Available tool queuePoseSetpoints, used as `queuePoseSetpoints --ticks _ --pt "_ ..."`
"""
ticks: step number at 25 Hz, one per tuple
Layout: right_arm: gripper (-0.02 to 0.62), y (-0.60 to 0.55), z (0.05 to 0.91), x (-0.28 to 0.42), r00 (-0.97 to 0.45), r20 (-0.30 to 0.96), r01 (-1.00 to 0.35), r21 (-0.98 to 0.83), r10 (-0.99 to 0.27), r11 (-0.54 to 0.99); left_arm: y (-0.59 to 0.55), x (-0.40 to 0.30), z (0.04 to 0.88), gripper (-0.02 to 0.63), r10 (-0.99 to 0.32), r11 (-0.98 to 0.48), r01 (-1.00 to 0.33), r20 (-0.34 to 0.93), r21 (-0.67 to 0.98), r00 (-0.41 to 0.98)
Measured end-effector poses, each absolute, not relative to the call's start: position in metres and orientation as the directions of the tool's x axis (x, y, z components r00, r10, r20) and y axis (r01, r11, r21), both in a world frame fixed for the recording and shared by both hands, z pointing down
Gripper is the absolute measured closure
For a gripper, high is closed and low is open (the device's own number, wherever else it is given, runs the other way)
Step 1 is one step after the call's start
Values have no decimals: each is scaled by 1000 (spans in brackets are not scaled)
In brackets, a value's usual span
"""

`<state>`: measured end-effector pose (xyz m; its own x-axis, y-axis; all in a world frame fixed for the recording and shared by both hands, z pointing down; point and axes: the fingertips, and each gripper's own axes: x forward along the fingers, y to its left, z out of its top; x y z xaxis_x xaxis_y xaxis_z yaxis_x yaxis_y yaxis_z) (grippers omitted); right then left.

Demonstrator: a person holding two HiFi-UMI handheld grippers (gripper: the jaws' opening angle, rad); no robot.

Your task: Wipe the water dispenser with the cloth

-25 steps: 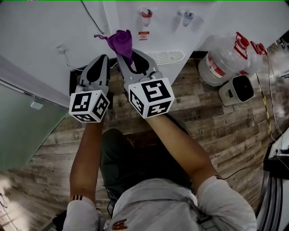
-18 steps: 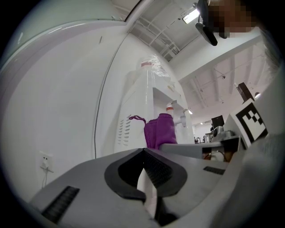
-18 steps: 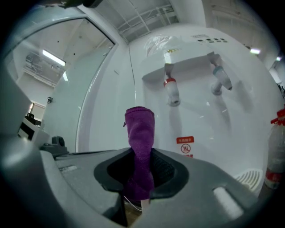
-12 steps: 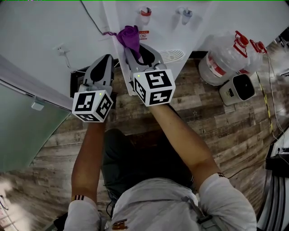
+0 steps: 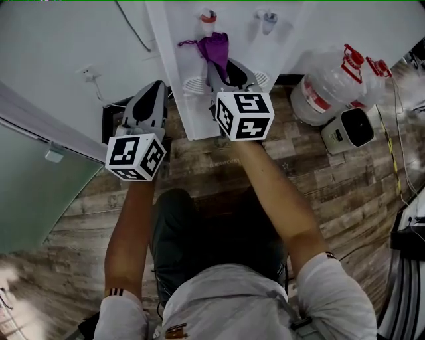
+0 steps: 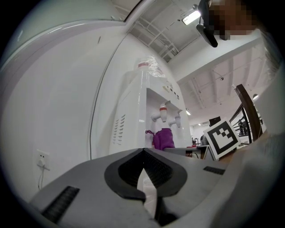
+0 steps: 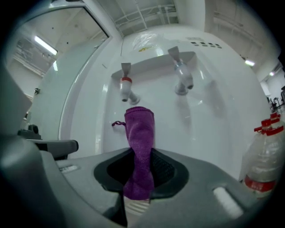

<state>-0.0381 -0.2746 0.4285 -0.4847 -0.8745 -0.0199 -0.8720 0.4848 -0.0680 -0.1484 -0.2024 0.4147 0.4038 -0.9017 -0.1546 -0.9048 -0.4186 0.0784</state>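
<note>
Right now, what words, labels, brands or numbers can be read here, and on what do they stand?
No text is readable.
Water jug: red label, print too small to read.
Marker cubes: black square patterns only, no letters.

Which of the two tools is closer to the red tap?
Right. The right tool, shut on the purple cloth, is just under the red tap; the left tool hangs farther off, beside the dispenser.
</note>
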Motion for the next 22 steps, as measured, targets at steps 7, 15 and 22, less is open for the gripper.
queuePoseSetpoints --ticks 7,15,22 --pt "497 -288 432 7 -432 -7 -901 -45 -902 432 -207 -137 421 607 -900 -427 -900 -139 86 414" --pt "497 -293 433 65 -358 -6 -933 -37 -934 358 -203 -134 420 607 -900 -426 -902 -133 73 414" --pt "497 -283 434 102 -329 -9 -944 -25 -944 329 -197 -138 423 607 -908 -409 -910 -126 63 399"
